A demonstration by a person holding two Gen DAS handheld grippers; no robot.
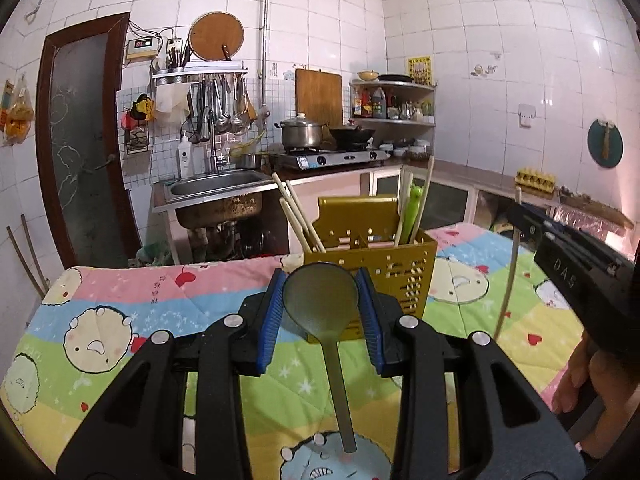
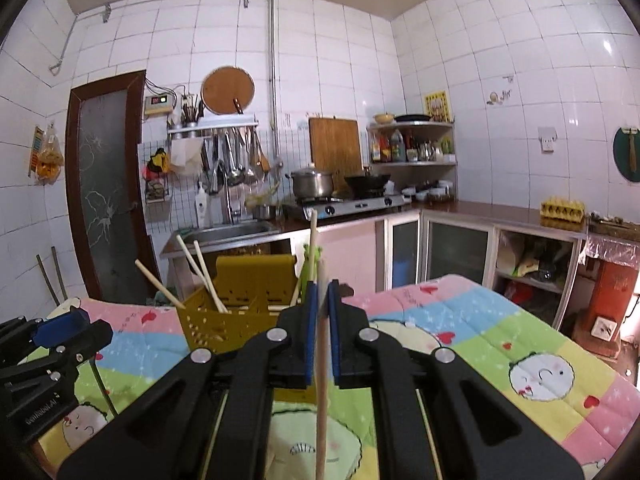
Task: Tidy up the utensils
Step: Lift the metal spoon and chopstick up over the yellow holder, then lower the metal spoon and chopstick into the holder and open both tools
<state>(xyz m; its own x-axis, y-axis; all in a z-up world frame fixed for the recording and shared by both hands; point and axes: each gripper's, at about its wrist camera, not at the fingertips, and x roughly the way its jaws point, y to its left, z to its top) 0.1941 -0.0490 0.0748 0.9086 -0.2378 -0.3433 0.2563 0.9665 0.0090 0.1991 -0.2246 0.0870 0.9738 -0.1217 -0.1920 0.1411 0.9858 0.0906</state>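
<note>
A yellow perforated utensil holder point(image 1: 380, 268) stands on the quilt-covered table; it holds several wooden chopsticks point(image 1: 298, 216) and a green utensil point(image 1: 412, 212). My left gripper point(image 1: 322, 280) is shut on a grey-green spoon point(image 1: 320, 292), bowl up and handle hanging down, just in front of the holder. My right gripper point(image 2: 323, 286) is shut on a wooden chopstick point(image 2: 321, 380), held upright just right of the holder point(image 2: 228, 320). The right gripper point(image 1: 576, 256) shows at the right of the left wrist view, with its chopstick point(image 1: 508, 280) hanging below.
The colourful cartoon quilt point(image 1: 160, 320) covers the table. Behind it are a steel sink point(image 1: 216, 184), a gas stove with a pot and a wok point(image 1: 328, 148), a corner shelf with bottles point(image 1: 392, 104) and counter cabinets point(image 2: 460, 248). A dark door point(image 1: 80, 140) is at left.
</note>
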